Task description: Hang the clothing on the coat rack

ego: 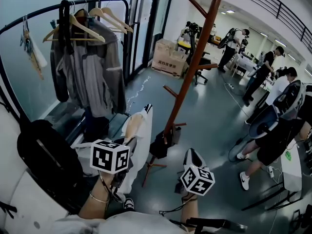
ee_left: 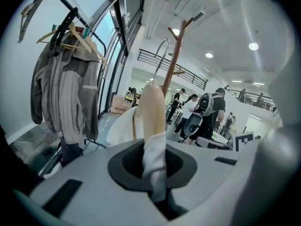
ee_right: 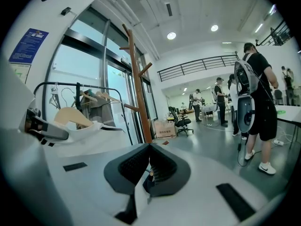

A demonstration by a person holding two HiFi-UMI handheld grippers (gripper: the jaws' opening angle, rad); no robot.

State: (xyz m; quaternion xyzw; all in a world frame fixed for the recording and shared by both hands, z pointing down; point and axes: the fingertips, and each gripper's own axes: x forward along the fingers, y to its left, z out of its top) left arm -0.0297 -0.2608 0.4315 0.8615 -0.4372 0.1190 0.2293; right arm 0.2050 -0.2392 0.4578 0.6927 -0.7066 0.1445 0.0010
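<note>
In the head view, a white garment on a pale wooden hanger hangs between my two grippers. My left gripper is shut on the hanger's end and the cloth over it. In the left gripper view that hanger arm rises straight out of the left gripper. My right gripper is shut on a fold of the same white garment, seen pinched in the right gripper. The brown wooden coat rack stands just beyond both grippers, its pegs bare.
A black clothes rail at the left carries a grey jacket and spare hangers. A black bag lies near left. Cardboard boxes and an office chair stand behind the rack. Several people stand at the right.
</note>
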